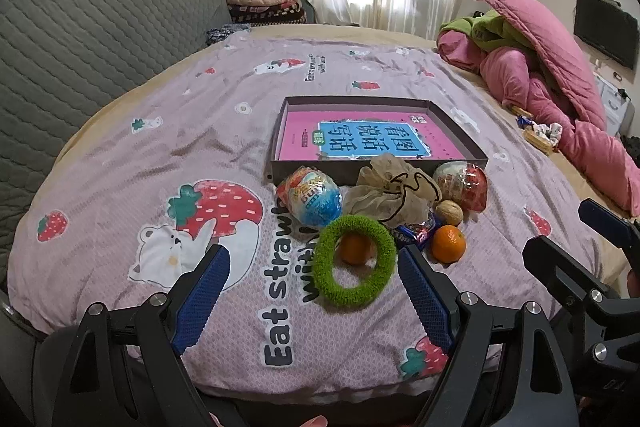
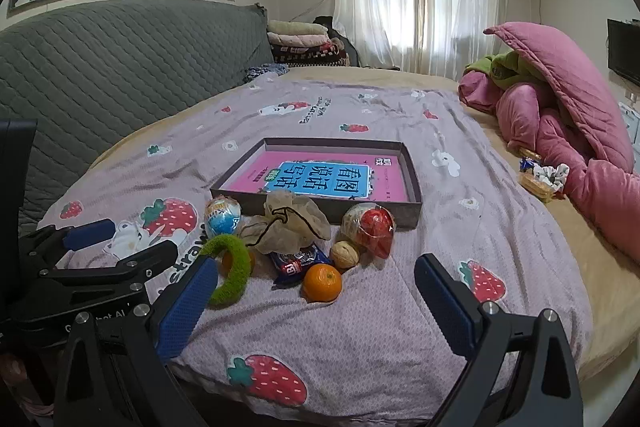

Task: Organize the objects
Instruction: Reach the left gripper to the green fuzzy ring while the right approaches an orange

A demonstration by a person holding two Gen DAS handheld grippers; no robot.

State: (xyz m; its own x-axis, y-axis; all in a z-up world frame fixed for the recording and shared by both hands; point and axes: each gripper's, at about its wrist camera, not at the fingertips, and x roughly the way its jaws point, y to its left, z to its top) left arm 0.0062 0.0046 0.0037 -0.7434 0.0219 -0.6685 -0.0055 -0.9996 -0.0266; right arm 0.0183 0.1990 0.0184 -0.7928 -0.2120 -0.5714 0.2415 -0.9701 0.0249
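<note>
On the bed (image 1: 224,131), the shallow box (image 1: 460,131) with a pink book (image 1: 304,135) lies just beyond the clutter. The green ring (image 1: 354,261) lies around one orange (image 1: 354,247); another orange (image 2: 322,282) sits beside a walnut (image 2: 345,255). Both the left hand-held gripper (image 1: 314,291) and right hand-held gripper (image 2: 316,303) gape wide, holding nothing. Best to lift the ring first, lowering straight over its rim, without nudging the fruit.

black grippers (image 1: 314,291), blue ribbed pads (image 1: 202,301), silver screws.
</note>
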